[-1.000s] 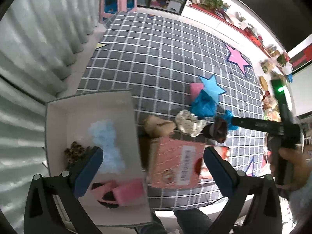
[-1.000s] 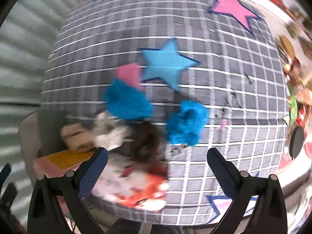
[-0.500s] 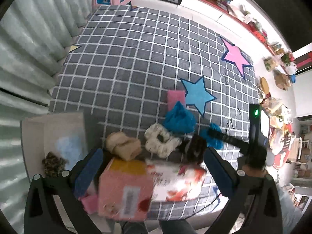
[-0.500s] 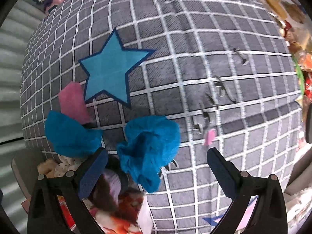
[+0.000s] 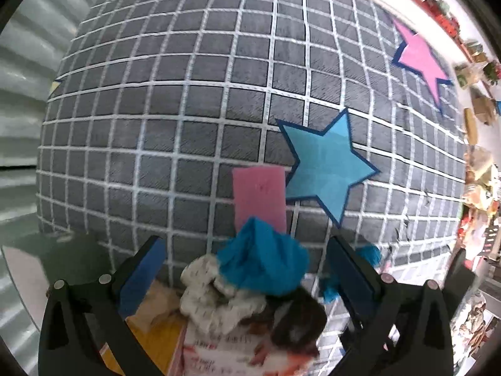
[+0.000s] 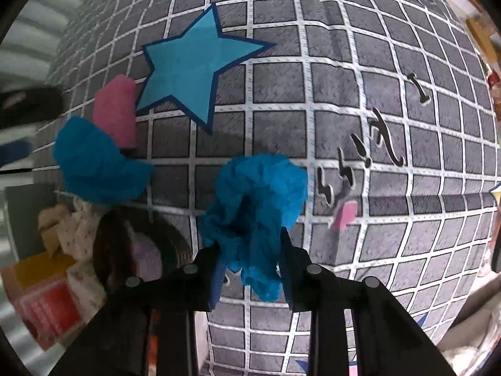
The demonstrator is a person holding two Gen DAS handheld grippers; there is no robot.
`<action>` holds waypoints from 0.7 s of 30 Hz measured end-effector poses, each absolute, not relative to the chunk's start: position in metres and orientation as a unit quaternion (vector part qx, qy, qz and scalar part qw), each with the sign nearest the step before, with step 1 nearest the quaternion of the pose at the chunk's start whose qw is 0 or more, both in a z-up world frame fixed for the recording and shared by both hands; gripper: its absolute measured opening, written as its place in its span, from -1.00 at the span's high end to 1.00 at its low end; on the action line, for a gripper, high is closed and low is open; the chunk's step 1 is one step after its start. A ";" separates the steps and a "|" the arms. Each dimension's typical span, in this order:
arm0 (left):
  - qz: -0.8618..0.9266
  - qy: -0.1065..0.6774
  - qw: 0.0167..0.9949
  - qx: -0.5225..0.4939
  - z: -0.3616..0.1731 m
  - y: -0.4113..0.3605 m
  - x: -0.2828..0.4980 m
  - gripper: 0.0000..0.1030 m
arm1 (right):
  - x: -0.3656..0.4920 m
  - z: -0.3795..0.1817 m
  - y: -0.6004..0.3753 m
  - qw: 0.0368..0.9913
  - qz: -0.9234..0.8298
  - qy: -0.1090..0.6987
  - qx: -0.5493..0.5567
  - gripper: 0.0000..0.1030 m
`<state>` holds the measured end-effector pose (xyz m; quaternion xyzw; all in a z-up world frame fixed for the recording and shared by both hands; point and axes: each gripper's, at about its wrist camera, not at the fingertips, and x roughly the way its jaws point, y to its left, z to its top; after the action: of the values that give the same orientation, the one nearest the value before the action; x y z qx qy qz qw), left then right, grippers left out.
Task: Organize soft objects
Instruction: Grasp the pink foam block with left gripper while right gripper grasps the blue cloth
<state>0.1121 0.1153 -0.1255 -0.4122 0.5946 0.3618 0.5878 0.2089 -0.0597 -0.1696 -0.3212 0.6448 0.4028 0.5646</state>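
My right gripper [image 6: 250,250] is shut on a crumpled blue scrunchie [image 6: 260,194] on the grey checked bedspread [image 6: 344,125]. My left gripper [image 5: 244,269] is open, low over a blue cloth [image 5: 263,266], which also shows in the right wrist view [image 6: 97,169]. A white floral scrunchie [image 5: 213,294], a dark brown scrunchie [image 5: 297,319] and a pink sponge [image 5: 260,194] lie around the blue cloth. The pink sponge [image 6: 116,112], the white scrunchie [image 6: 78,232] and a beige soft item [image 6: 50,219] show at the left of the right wrist view.
A pink and orange carton [image 5: 156,335] and a red-printed packet [image 5: 238,354] lie at the bed's near edge. A blue star [image 5: 325,159] and a pink star [image 5: 422,59] are printed on the bedspread. A grey curtain [image 5: 22,100] hangs to the left. Cluttered shelves [image 5: 479,169] stand at right.
My right gripper has closed on the blue scrunchie. My left gripper has moved away from the white box and down over the blue cloth, still open.
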 end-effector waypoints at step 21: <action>0.336 0.649 0.528 -0.432 -0.205 0.127 0.157 -0.22 | 0.282 -0.156 -0.108 0.558 0.413 0.680 -0.234 0.03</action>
<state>0.1570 0.1274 -0.2046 -0.4322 0.6492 0.3362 0.5280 0.2824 -0.1077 -0.1563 -0.2343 0.6801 0.4134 0.5584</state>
